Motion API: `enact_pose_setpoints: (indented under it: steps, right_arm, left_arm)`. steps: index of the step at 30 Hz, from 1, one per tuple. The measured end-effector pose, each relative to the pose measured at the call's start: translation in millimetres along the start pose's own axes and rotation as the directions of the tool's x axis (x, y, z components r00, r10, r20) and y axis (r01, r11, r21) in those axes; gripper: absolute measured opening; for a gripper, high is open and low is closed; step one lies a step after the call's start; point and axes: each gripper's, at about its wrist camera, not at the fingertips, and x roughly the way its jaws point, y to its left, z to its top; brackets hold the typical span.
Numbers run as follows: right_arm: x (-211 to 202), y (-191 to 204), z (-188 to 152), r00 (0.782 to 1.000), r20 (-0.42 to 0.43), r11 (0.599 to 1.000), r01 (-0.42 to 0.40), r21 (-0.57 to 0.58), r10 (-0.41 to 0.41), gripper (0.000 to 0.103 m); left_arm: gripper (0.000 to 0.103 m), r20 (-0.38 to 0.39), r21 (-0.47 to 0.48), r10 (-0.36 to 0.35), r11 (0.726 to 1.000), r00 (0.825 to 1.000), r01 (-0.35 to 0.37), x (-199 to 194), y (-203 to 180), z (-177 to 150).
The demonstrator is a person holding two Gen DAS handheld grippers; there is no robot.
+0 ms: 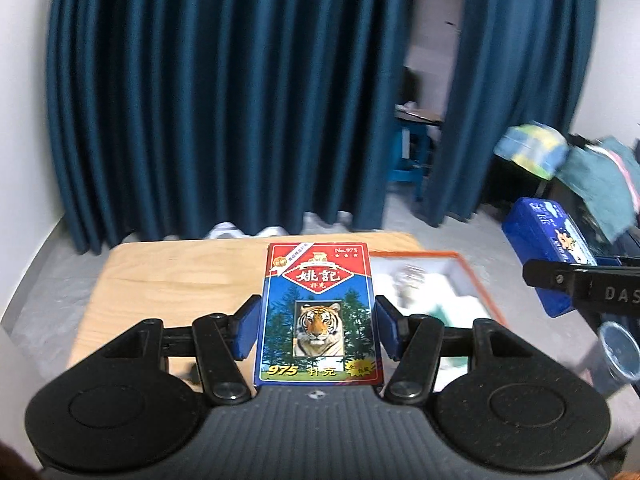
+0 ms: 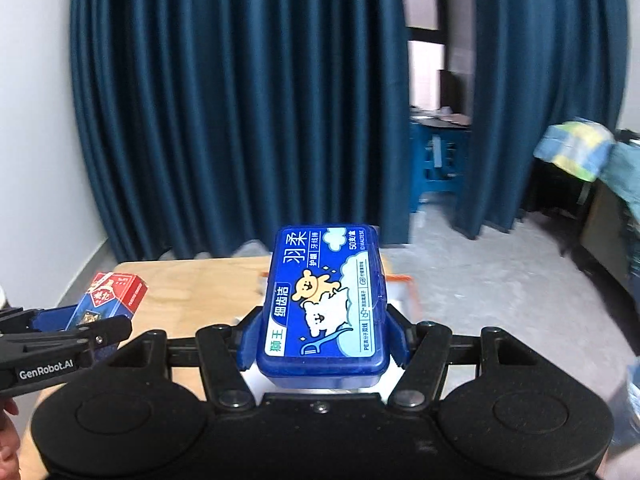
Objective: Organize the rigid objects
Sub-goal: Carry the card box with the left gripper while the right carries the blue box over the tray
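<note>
- Left tongs (image 1: 318,328): clenched on a playing-card box (image 1: 319,314), blue pads pressed to its two long sides. The box shows its tiger face to the left wrist camera, centre of the frame, lifted above the tabletop (image 1: 168,276).
- In the right wrist view the same card box (image 2: 108,304) appears at lower left, tilted, red end uppermost, held in the left tongs (image 2: 86,326).
- Right tongs (image 2: 324,332): clenched on a blue dental-floss box (image 2: 326,300), pads against its left and right walls. Box sits centre frame, label with two cartoon bears facing the camera, held above the tabletop (image 2: 192,292).
- In the left wrist view the floss box (image 1: 540,248) shows at the right edge, with the black arm of the right tongs (image 1: 576,284) crossing in front of it.
- Tabletop: light wood, lower middle of both frames.
- An orange-rimmed tray (image 1: 478,284) with a white interior lies on the tabletop, right of the card box in the left wrist view; contents blurred, cannot tell what they are. Only an orange sliver of the tray (image 2: 400,278) shows behind the floss box in the right wrist view.
- A clear plastic cup (image 1: 619,354) stands at the lower right edge of the left wrist frame.
- Background: dark blue curtain (image 1: 224,96) across the upper frame, grey floor (image 2: 480,280) beyond the tabletop.
</note>
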Motion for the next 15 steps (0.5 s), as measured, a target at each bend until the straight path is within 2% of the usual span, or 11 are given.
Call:
enact_pose_setpoints:
  steps: [5, 15]
  right_arm:
    - [-24.1, -27.7, -20.4, 1.0, 0.002, 0.999, 0.019, 0.031, -0.019, 0.073]
    - [-39.1, -53.5, -43.9, 1.0, -0.017, 0.998, 0.024, 0.062, -0.023, 0.073]
  left_arm:
    - [0.06, -0.013, 0.013, -0.053, 0.999, 0.999, 0.053, -5.9, -34.5, -15.0]
    - [0.06, -0.039, 0.046, -0.078, 0.996, 0.996, 0.08, 3.0, -60.3, -29.7]
